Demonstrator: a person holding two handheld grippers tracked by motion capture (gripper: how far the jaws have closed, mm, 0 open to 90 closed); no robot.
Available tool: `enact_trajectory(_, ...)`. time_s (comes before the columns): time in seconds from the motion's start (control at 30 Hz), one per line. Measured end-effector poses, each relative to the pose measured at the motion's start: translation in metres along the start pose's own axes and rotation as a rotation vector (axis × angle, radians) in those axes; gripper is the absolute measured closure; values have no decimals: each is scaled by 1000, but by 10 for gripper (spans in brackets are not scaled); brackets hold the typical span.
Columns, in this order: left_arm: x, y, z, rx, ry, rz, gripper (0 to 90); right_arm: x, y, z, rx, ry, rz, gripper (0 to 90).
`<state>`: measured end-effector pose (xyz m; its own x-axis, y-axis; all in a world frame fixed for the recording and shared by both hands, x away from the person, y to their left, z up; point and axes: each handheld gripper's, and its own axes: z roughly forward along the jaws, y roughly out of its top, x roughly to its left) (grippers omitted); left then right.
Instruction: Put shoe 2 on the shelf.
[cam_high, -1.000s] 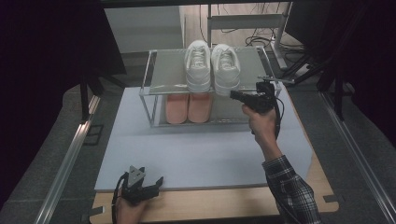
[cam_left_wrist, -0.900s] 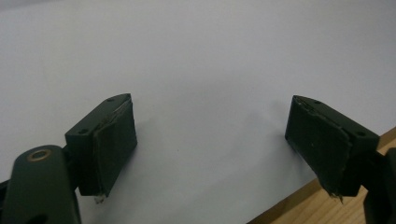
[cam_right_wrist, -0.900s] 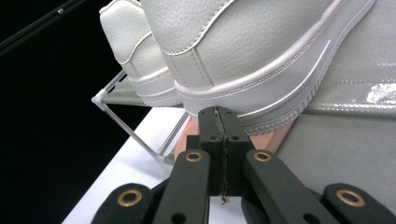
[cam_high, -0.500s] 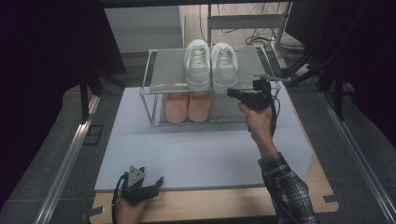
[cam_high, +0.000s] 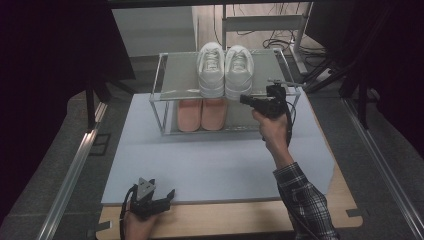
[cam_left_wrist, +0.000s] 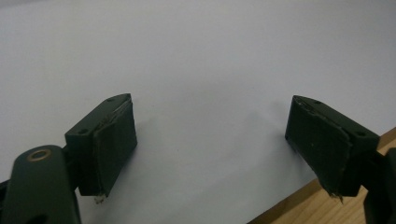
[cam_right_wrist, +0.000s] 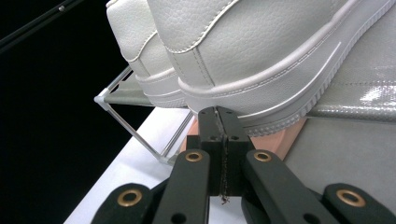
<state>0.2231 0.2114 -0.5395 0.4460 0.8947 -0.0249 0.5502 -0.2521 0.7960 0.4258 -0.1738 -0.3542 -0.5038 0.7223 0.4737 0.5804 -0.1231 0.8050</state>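
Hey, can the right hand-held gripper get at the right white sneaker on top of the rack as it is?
Probably yes: the right hand-held gripper sits shut at the heel of the right white sneaker, nothing between.

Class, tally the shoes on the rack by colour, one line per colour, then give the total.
White shoes, top shelf: 2
Pink shoes, lower shelf: 2
Total: 4 shoes, on 1 rack
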Motion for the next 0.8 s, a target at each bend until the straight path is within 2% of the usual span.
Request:
enact_trajectory(0.2,0,0,0,2,1,1,160,-4,-3,-2,1,13,9,895)
enact_trajectory(0.4,0,0,0,2,1,1,160,-6,-9,-5,10,34,16,827)
enact_trajectory(0.8,0,0,0,2,1,1,160,-2,-19,-18,29,28,-39,668)
